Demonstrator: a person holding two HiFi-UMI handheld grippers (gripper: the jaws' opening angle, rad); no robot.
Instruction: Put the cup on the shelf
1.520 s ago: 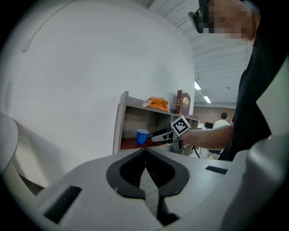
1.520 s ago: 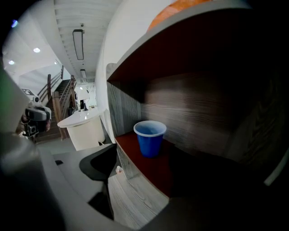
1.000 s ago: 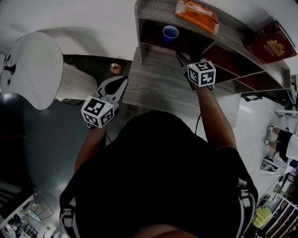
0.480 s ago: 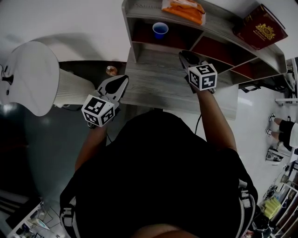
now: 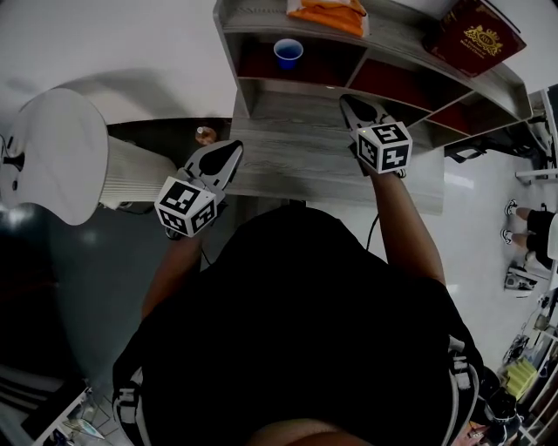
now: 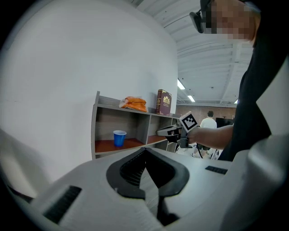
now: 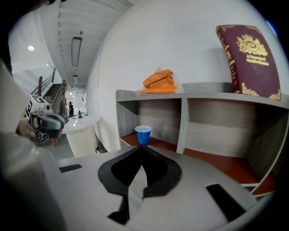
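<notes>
Cup (image 5: 289, 52) shows mouth-up in head view, side-on in gripper views.

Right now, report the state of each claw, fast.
Left claw: closed, empty.
Right claw: just closed, empty.

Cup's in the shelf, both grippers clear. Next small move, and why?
Likely just draw the right gripper back to rest: the blue cup stands upright in the left compartment of the shelf, and this gripper and the left gripper are shut, empty.
</notes>
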